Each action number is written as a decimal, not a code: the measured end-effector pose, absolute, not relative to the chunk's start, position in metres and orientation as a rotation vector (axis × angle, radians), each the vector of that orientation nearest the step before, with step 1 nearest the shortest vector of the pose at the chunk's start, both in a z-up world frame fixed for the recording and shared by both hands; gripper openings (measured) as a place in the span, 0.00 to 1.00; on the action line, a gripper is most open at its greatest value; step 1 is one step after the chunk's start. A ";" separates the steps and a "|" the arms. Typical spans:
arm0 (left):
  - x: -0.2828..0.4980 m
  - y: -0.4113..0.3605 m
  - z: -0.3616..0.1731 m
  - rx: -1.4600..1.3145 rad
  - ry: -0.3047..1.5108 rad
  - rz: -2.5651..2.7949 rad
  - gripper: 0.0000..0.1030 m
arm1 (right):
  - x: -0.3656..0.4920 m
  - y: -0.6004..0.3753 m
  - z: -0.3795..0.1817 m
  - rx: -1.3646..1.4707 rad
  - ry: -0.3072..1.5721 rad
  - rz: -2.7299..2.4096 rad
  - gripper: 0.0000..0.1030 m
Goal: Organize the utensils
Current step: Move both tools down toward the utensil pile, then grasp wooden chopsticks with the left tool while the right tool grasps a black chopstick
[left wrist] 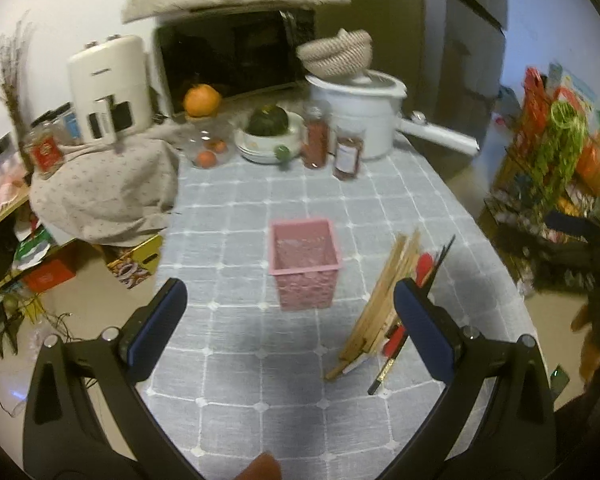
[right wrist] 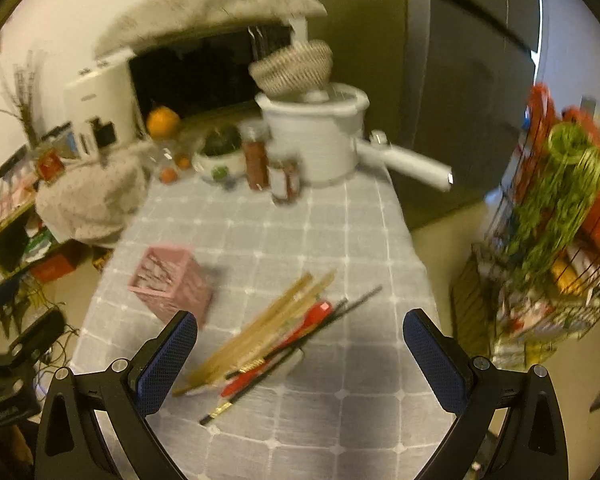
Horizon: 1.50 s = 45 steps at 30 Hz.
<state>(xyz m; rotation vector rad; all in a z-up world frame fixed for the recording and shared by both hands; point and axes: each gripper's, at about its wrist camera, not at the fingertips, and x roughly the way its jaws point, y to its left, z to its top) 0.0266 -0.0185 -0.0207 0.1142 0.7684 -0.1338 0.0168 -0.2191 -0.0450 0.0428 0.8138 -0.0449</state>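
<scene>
Utensils [right wrist: 276, 336] lie between the right gripper's [right wrist: 300, 344] wide-apart jaws — untouched.

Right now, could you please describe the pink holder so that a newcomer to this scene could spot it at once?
Start from the table with the grey checked cloth. Near its middle, well in front of the jars and the white pot, stands the pink holder, just left of a loose pile of chopsticks. It is the only pink thing on the cloth: a square, open-topped, upright box with perforated walls.
</scene>
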 end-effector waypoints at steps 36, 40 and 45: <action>0.192 -0.198 -0.188 0.415 1.383 -0.314 0.11 | 0.099 -0.332 -0.158 0.412 1.156 -0.047 0.63; 0.195 -0.200 -0.187 0.383 1.391 -0.306 0.08 | 0.099 -0.333 -0.158 0.425 1.155 -0.044 0.63; 0.187 -0.200 -0.183 0.358 1.385 -0.330 0.09 | 0.099 -0.333 -0.160 0.416 1.161 -0.051 0.63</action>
